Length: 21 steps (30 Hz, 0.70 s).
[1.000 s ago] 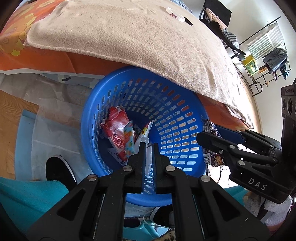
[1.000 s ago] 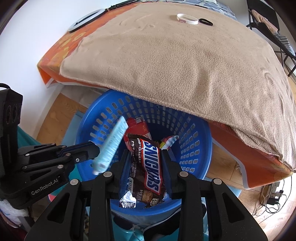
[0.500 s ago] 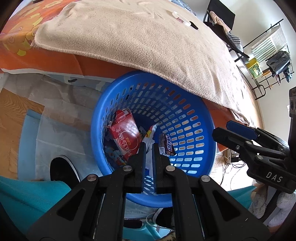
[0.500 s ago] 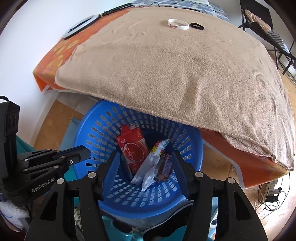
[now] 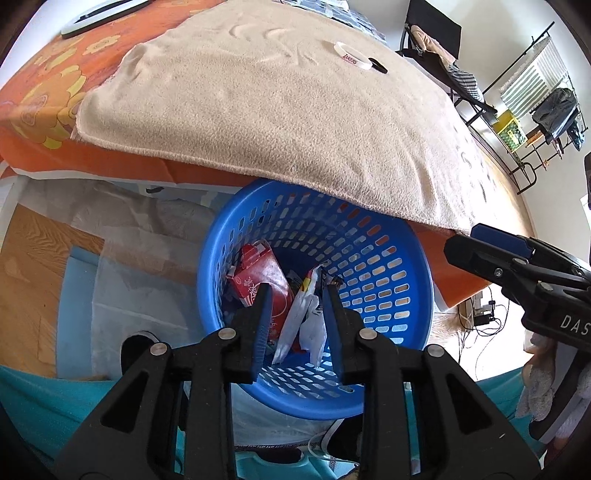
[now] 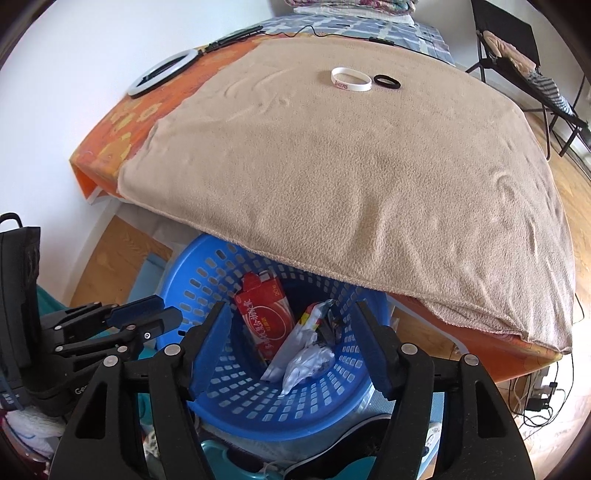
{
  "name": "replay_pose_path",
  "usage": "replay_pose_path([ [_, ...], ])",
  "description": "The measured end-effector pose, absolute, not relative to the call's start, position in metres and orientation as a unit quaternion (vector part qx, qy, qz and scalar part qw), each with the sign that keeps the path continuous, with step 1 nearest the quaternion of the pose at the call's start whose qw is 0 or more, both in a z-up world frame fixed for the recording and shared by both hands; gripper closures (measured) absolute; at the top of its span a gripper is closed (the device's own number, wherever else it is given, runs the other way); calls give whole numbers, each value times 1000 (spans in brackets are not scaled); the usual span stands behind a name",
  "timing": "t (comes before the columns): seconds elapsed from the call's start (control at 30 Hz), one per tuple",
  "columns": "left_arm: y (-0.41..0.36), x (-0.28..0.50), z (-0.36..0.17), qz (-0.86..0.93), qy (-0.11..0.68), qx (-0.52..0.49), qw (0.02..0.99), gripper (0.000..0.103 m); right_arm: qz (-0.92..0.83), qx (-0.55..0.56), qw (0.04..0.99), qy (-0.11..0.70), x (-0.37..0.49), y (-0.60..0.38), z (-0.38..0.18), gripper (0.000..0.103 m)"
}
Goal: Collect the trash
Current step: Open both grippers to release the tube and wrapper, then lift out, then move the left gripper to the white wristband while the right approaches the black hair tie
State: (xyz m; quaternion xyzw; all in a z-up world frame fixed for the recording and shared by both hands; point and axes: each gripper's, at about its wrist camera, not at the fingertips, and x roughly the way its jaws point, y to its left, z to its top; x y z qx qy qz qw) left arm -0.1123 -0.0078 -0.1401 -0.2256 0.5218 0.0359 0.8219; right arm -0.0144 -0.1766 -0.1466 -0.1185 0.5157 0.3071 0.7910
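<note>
This is a bedroom in a home. A big bed (image 6: 122,122) fills most of the view, with an orange sheet that has yellow flowers on it. A soft tan blanket (image 6: 351,177) lies on top. Folded bedding (image 6: 351,7) is piled at the far end of the bed. The floor (image 6: 107,258) is made of wood. Far off to the right stand a black folding chair (image 5: 436,33) with clothes on it and a metal rack (image 5: 535,92) where more clothes hang. A blue plastic basket (image 6: 207,269) with holes sits on the floor, right beside the bed.
</note>
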Motion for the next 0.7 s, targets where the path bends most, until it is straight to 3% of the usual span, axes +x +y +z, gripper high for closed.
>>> replay_pose_path([
  [0.4,-6,-78,-84,25,480,-171,860,75,297,-88,817,486,14,-192,-118,35],
  [0.53,-6,-62,-60,21,457,-153,876,54,292,-75,828,474,28,-197,-106,35],
  [0.7,-4,-38,-40,14,444,-135,886,54,288,-59,841,455,47,-201,-93,35],
])
